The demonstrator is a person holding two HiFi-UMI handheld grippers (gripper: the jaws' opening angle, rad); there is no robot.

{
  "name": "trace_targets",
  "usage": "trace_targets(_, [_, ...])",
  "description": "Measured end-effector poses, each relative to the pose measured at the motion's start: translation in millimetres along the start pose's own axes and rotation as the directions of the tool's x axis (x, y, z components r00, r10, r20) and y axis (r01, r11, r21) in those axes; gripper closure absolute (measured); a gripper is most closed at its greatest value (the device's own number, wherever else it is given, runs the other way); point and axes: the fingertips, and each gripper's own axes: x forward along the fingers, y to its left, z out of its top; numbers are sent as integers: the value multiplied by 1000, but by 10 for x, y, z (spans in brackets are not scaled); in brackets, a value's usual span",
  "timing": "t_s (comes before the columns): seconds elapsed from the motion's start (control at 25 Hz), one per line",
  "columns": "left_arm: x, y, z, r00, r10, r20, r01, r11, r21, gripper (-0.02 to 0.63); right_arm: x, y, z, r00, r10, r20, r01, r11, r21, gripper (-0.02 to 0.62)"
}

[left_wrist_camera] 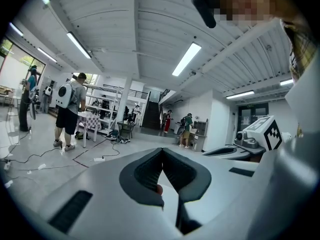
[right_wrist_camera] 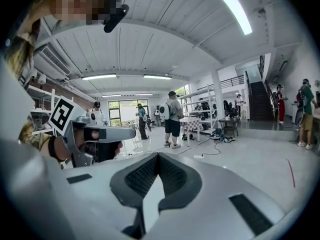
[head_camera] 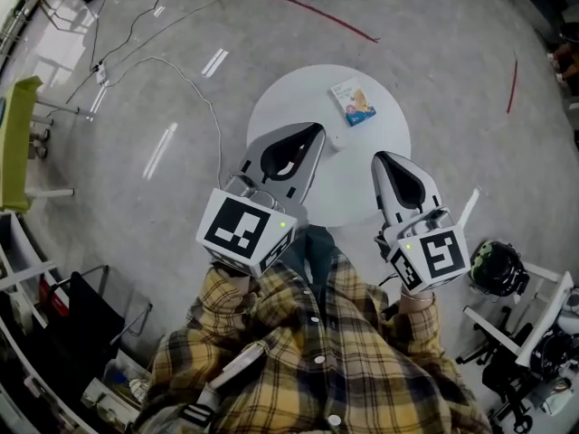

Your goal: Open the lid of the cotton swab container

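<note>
left gripper (head_camera: 315,132) and right gripper (head_camera: 381,158), closed, hover over table's (head_camera: 346,197) near edge

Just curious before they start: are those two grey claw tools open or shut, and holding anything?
Left grey two-jaw gripper: closed, holding nothing.
Right grey two-jaw gripper: closed, holding nothing.

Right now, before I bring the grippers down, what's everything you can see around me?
table: one, white, round, ahead of the person
box: one, blue and white, on the table's far side
cable: one, white, on the floor left of the table
tape lines: two, red, on the floor beyond the table
chair: one, green, far left
people: several, far off in the hall
shirt: one, yellow plaid
left gripper: white, shut, empty
right gripper: white, shut, empty
</note>
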Motion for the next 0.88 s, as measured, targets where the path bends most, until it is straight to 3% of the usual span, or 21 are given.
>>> trace_targets(0.36, [304, 305, -549, 995, -12, -102, 10, 1000, -22, 584, 231, -142, -282, 999, -13, -44, 14, 1000, 27, 578])
trace_targets(0.52, [467, 295, -881, 985, -101, -143, 94, 994, -56, 576, 336, -206, -424, 998, -21, -63, 23, 999, 33, 579])
trace_targets(0.64, [542, 258, -1131, 969, -177, -173, 162, 982, -98, 494, 378, -210, -488, 997, -22, -71, 25, 999, 39, 578])
trace_targets(0.88, [685, 302, -1582, 938, -247, -243, 232, 969, -90, 455, 478, -252, -646, 996, -38, -78, 44, 996, 73, 578])
